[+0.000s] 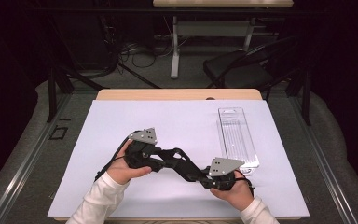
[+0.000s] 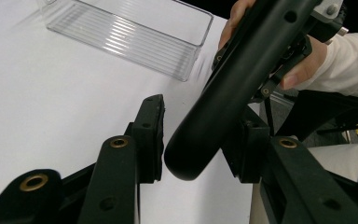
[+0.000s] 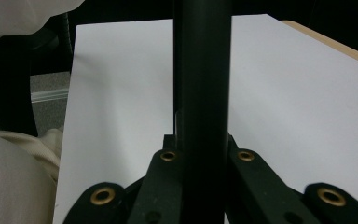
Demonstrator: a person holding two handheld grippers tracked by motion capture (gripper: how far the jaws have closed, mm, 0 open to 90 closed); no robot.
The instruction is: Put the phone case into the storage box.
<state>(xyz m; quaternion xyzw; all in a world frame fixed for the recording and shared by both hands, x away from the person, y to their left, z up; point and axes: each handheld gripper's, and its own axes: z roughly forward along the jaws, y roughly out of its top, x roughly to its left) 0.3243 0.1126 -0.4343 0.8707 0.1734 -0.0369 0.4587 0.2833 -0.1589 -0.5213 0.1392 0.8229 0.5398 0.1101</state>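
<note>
A long black rod (image 1: 185,166) with a rounded end hangs just above the white sheet (image 1: 168,119) at the front middle. My right gripper (image 1: 202,177) is shut on it; in the right gripper view the rod (image 3: 203,70) rises straight up between the jaws of that gripper (image 3: 203,140). The rod's free end (image 2: 191,158) sits between the jaws of my left gripper (image 2: 200,135). It lies close against the right pad (image 2: 251,149), with a thin gap to the left pad (image 2: 151,135). In the high view my left gripper (image 1: 171,156) points right at the rod.
An empty clear plastic bin (image 1: 237,137) lies lengthwise on the right of the sheet, close to my right hand (image 1: 235,193); it also appears in the left gripper view (image 2: 130,32). The wooden table edge (image 1: 177,94) runs behind the sheet. A black chair (image 1: 242,70) stands beyond it.
</note>
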